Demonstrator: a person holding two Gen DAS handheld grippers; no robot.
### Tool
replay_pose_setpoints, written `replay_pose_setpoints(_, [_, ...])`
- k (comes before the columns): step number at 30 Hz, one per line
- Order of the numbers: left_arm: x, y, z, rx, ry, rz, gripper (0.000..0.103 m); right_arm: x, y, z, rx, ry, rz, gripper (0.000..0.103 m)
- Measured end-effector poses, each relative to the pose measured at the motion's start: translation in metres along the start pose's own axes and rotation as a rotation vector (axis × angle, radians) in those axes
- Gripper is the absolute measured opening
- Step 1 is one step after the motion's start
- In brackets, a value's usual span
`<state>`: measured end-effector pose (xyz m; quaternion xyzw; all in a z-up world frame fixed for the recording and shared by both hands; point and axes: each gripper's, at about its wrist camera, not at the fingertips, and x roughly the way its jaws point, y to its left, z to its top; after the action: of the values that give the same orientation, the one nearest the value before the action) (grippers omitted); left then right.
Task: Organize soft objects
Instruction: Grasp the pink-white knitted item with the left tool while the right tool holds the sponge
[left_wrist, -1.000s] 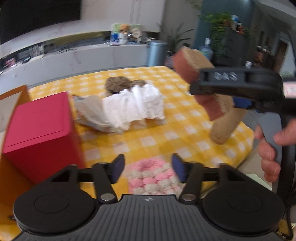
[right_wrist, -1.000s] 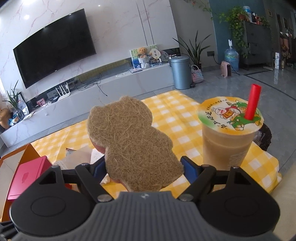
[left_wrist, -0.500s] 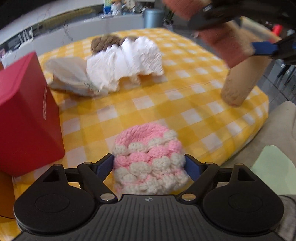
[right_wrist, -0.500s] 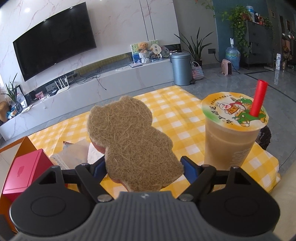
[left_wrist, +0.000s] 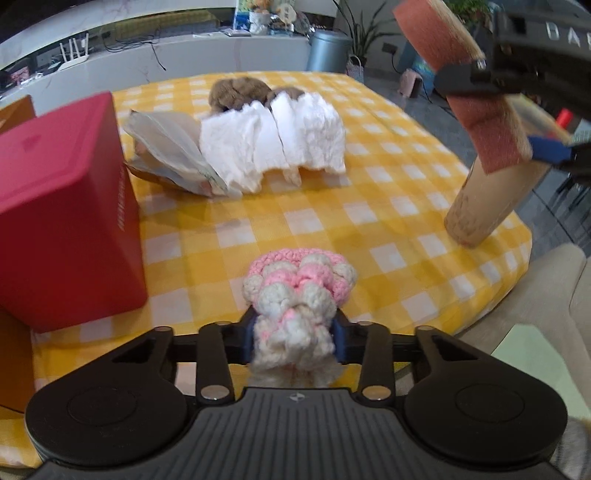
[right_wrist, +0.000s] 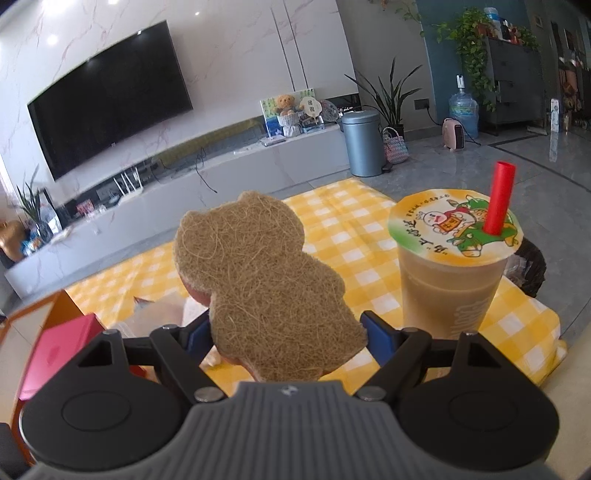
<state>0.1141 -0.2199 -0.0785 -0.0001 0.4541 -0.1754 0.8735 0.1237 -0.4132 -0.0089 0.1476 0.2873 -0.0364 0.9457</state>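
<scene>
My left gripper (left_wrist: 293, 338) is shut on a pink and white crocheted piece (left_wrist: 299, 295), squeezed between the blue pads at the near edge of the yellow checked tablecloth (left_wrist: 369, 177). My right gripper (right_wrist: 284, 336) is shut on a bear-shaped sponge (right_wrist: 266, 280) with a brown fibre face and red back, held above the table. The sponge also shows in the left wrist view (left_wrist: 461, 85) at the upper right, in the air. A white fluffy cloth (left_wrist: 273, 144) lies at the far middle, with a brown furry item (left_wrist: 236, 92) behind it.
A red box (left_wrist: 62, 206) stands at the left. A crumpled paper bag (left_wrist: 166, 151) lies beside the white cloth. A milk tea cup with a red straw (right_wrist: 454, 258) stands at the table's right edge. A TV bench and bin are beyond.
My left gripper has closed on the crocheted piece, bunching it up between the pads. My right gripper still holds the sponge and has barely moved.
</scene>
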Motion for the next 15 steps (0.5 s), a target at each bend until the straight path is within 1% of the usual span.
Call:
replay_pose_setpoints(2, [-0.009, 0.003, 0.003, -0.017, -0.018, -0.019, 0.043, -0.002, -0.002, 0.001, 0.017, -0.006, 0.015, 0.081])
replay_pose_setpoints(3, [-0.013, 0.004, 0.005, -0.022, -0.027, -0.026, 0.041, -0.002, -0.002, 0.001, 0.018, -0.008, 0.017, 0.081])
replay_pose_setpoints(5, [-0.023, 0.006, 0.008, -0.024, -0.049, -0.03, 0.04, -0.002, -0.003, 0.001, 0.021, -0.008, 0.017, 0.081])
replay_pose_setpoints(9, [-0.043, 0.008, 0.011, 0.005, -0.082, -0.066, 0.039, -0.004, -0.001, 0.002, 0.028, -0.01, 0.033, 0.081])
replay_pose_setpoints(11, [-0.055, 0.008, 0.013, 0.017, -0.1, -0.083, 0.039, -0.007, -0.001, 0.003, 0.037, -0.017, 0.056, 0.081])
replay_pose_setpoints(15, [-0.085, 0.015, 0.018, 0.016, -0.164, -0.069, 0.039, -0.015, 0.002, 0.008, 0.056, -0.036, 0.13, 0.08])
